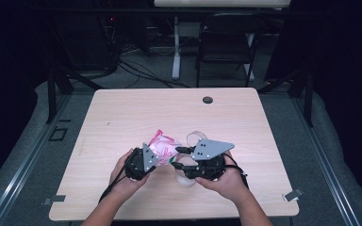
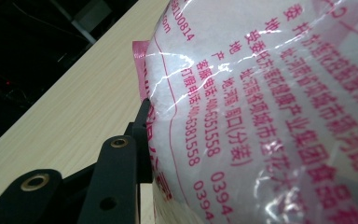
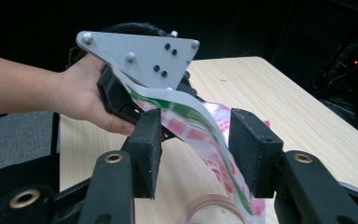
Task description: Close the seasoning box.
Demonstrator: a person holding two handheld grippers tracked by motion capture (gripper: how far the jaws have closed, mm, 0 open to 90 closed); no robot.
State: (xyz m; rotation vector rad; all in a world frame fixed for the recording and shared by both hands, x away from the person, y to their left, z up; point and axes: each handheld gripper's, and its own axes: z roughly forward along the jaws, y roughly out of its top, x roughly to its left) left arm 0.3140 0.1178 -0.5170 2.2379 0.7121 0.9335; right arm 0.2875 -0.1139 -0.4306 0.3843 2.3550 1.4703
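Jaws: left gripper point(image 1: 162, 157) clamped on plastic bag point(image 1: 162, 142); right gripper point(image 3: 198, 144) released, bag edge passing between, untouched. Bag held just above surface point(image 1: 122, 117). Soft, light, slippery film; better gripped at sealed edge.

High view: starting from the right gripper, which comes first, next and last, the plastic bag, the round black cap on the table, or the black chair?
From the right gripper:
1. Plastic bag, right at its jaws, mid-table.
2. Round black cap, near the table's far edge.
3. Black chair, on the floor beyond the table.
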